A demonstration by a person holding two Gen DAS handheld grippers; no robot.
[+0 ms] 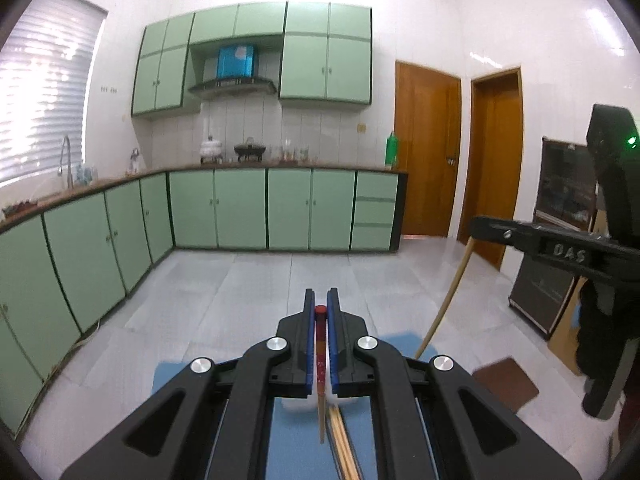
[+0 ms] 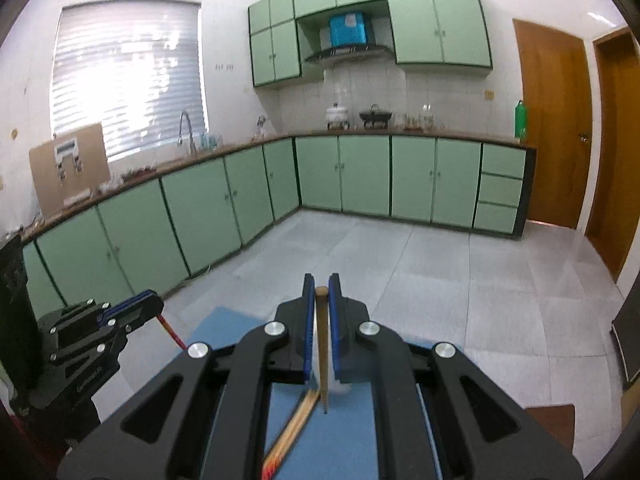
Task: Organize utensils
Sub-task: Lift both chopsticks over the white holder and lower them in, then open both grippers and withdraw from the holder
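We have a red-tipped chopstick clenched in our left gripper and a plain wooden chopstick in our right gripper, both lifted above the blue mat, where more loose chopsticks remain to sort.

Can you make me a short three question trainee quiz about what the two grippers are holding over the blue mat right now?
1. True or false: the left gripper is shut on a red-tipped chopstick.
2. What does the right gripper hold? A) a metal spoon B) a plain wooden chopstick C) nothing
3. Fill in: more chopsticks lie below the grippers on the ____ mat.

Key: 1 true; 2 B; 3 blue.
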